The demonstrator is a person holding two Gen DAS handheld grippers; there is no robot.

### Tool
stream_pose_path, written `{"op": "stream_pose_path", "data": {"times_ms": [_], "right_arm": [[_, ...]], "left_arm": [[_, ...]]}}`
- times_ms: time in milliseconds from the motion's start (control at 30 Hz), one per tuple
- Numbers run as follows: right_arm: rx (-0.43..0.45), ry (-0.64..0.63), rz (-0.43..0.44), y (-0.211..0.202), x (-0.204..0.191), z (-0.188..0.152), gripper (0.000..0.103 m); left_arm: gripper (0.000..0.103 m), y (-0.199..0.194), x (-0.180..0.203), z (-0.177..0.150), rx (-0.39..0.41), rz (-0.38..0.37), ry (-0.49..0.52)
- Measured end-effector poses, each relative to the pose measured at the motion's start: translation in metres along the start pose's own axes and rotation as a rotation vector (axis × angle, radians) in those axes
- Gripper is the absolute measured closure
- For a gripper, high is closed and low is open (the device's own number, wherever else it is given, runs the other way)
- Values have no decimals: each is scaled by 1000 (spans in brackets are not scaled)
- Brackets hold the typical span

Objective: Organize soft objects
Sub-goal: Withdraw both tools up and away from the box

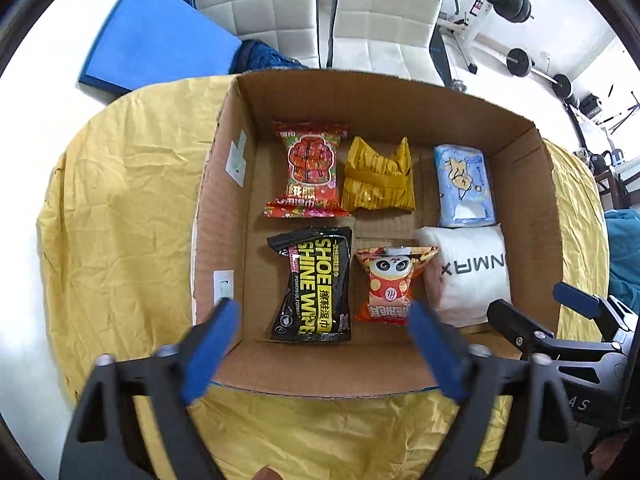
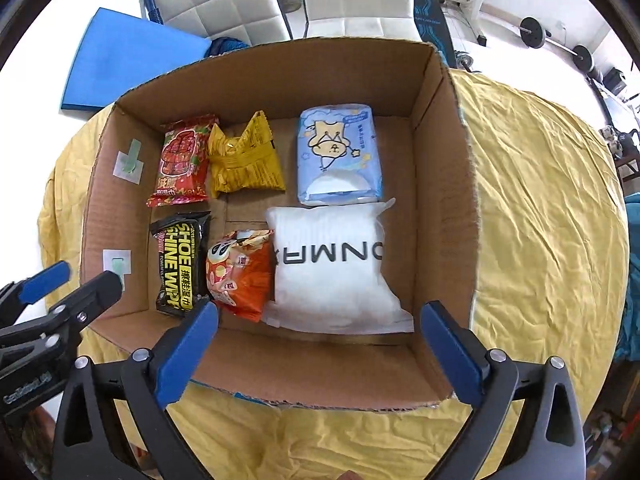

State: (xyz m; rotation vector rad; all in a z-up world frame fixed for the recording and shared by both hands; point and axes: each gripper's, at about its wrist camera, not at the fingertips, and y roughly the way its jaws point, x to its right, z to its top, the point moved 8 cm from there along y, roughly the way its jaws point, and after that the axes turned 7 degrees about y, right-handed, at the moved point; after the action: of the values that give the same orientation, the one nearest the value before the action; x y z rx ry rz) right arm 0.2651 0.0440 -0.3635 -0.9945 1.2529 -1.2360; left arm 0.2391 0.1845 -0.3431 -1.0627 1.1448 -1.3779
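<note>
A cardboard box (image 1: 516,152) (image 2: 444,184) sits on a yellow cloth and holds several soft packs in two rows. Back row: red floral pack (image 1: 310,168) (image 2: 182,160), yellow pack (image 1: 378,178) (image 2: 244,160), blue tissue pack (image 1: 464,184) (image 2: 338,156). Front row: black shoe-wipe pack (image 1: 314,284) (image 2: 180,260), orange panda pack (image 1: 390,284) (image 2: 240,272), white bag (image 1: 468,272) (image 2: 332,268). My left gripper (image 1: 324,316) is open and empty above the box's near wall. My right gripper (image 2: 320,314) is open and empty above the near wall, in front of the white bag.
The yellow cloth (image 1: 120,200) (image 2: 540,200) covers the table around the box. A blue foam pad (image 1: 156,36) (image 2: 128,56) and white chairs (image 1: 280,8) lie beyond it. Gym equipment (image 1: 516,4) stands at the far right.
</note>
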Motion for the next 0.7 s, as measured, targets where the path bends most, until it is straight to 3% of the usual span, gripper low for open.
{"op": "stream_pose_path", "data": {"times_ms": [267, 700], "right_arm": [[56, -5, -6, -37, 12, -13, 0], [254, 9, 53, -184, 29, -59, 0]], "left_arm": [[11, -27, 6, -5, 44, -3, -9], [11, -147, 30, -30, 240, 47, 27]]}}
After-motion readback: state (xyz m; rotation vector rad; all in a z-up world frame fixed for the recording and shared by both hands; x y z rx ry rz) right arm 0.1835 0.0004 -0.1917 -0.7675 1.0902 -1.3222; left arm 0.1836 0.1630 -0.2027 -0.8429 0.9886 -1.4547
